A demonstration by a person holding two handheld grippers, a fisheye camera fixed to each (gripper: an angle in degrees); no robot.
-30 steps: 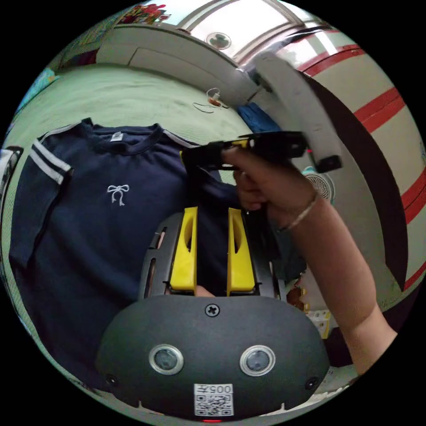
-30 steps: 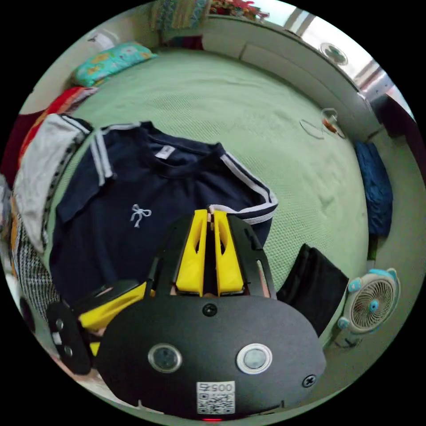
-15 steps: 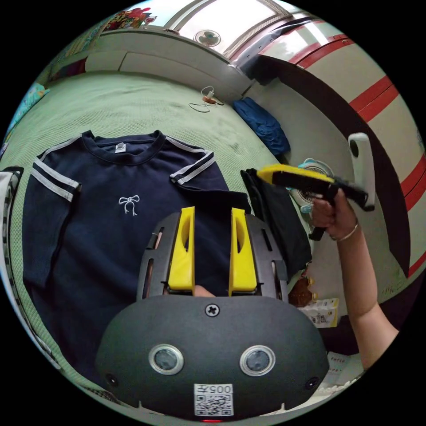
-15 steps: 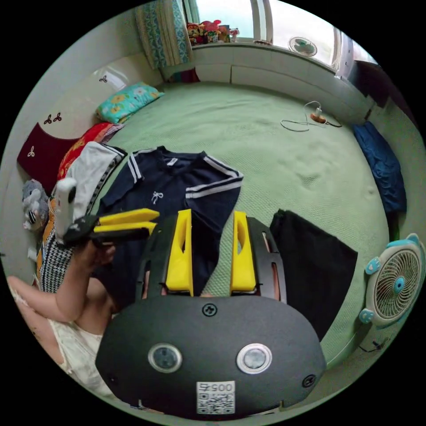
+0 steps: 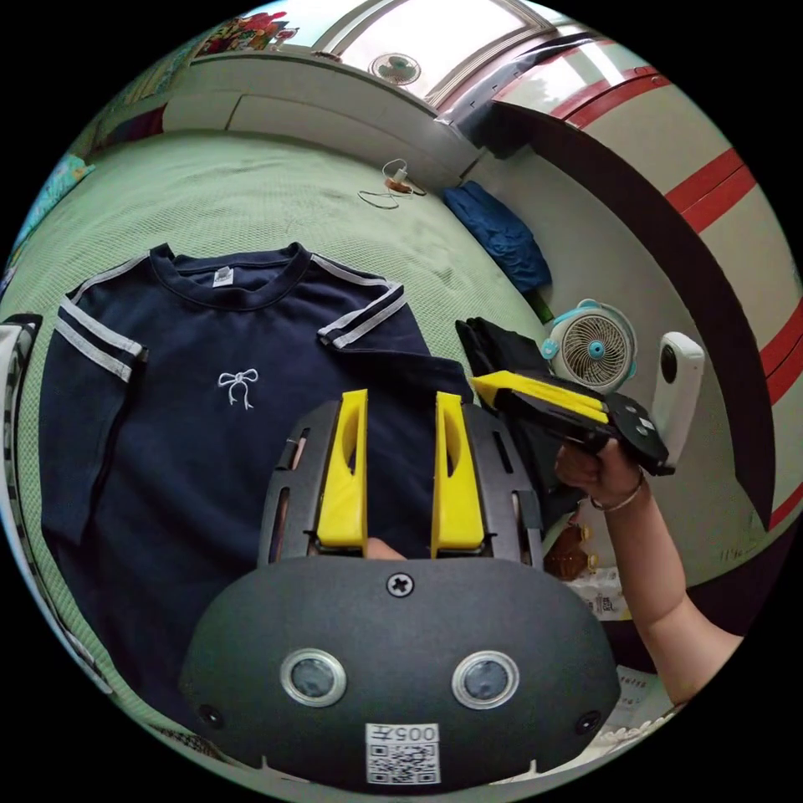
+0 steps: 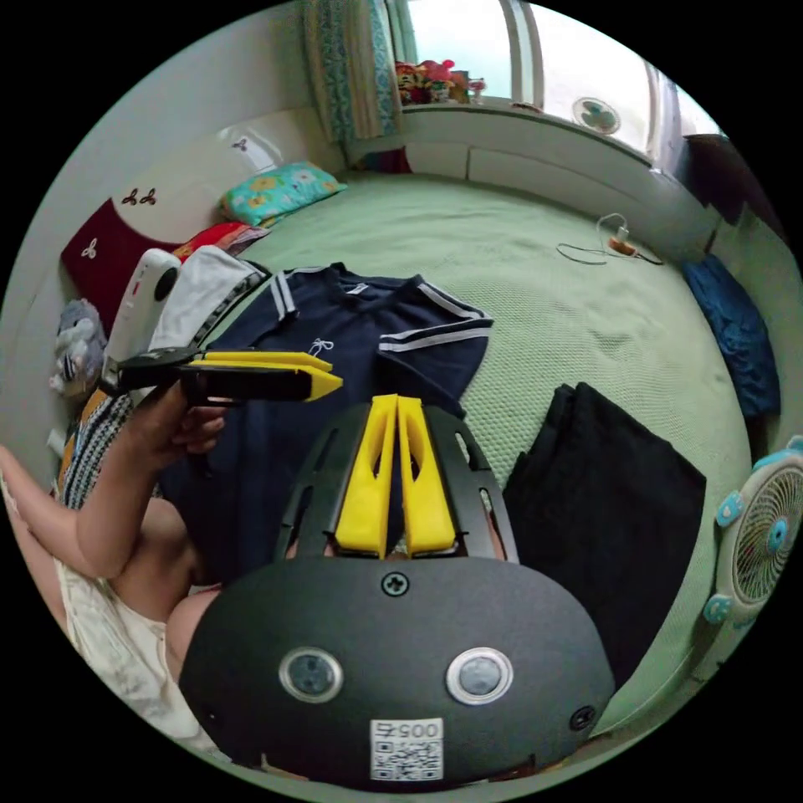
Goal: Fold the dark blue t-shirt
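Observation:
The dark blue t-shirt (image 5: 209, 435) lies front up on the green bed mat (image 5: 251, 192), with white stripes on the sleeves and a small white bow on the chest. Its right sleeve (image 5: 364, 314) lies slanted against the body. My left gripper (image 5: 400, 401) hovers open over the shirt's lower middle with nothing between its jaws. A hand holds my right gripper (image 5: 478, 383) just past the shirt's right edge, over a black garment. In the right gripper view the shirt (image 6: 351, 335) lies ahead, my right gripper (image 6: 397, 403) is shut on nothing, and the left gripper (image 6: 330, 375) is held above the shirt.
A folded black garment (image 6: 611, 502) lies right of the shirt, with a small fan (image 6: 765, 535) beyond it. A blue cloth (image 6: 732, 326) and a cable (image 6: 615, 242) lie farther off. Piled clothes (image 6: 205, 288) and a pillow (image 6: 280, 188) are to the shirt's left. The person's leg (image 6: 150, 544) is near the hem.
My right gripper let go of the right sleeve, drew back to the shirt's right side, opened, then shut again. The left gripper stayed open over the shirt.

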